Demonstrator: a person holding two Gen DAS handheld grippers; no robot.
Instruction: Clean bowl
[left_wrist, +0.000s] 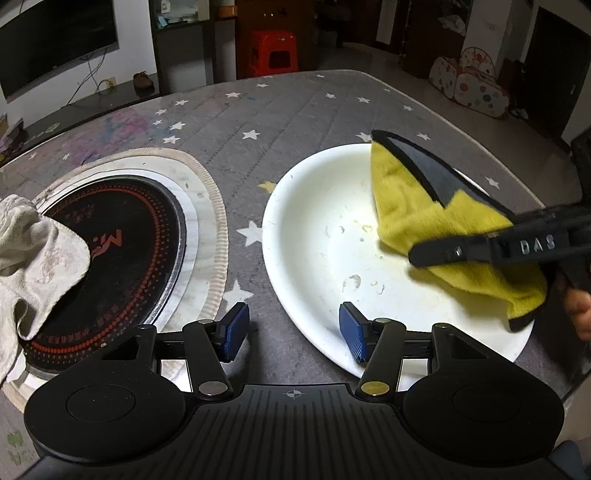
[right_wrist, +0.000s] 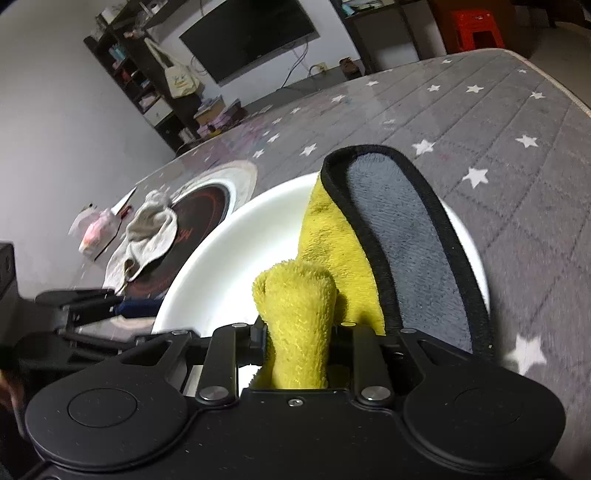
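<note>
A wide white bowl (left_wrist: 321, 229) with smears and dried specks inside sits on the grey star-patterned table (left_wrist: 258, 122). My right gripper (right_wrist: 297, 332) is shut on a bunched fold of a yellow and grey cloth (right_wrist: 295, 302). The cloth (left_wrist: 406, 206) lies over the right half of the bowl, with its grey side turned up at the far rim. My left gripper (left_wrist: 294, 332) is open at the bowl's near-left rim. One blue pad (left_wrist: 354, 336) hangs over the bowl's inside and the other (left_wrist: 234, 332) stays outside it. Neither pad presses on the rim.
A black round induction cooktop (left_wrist: 122, 258) is set into the table left of the bowl, with a beige rag (left_wrist: 33, 258) draped over its left side. A pink packet (right_wrist: 96, 229) lies beyond the rag. A hand (left_wrist: 580, 310) shows at the right edge.
</note>
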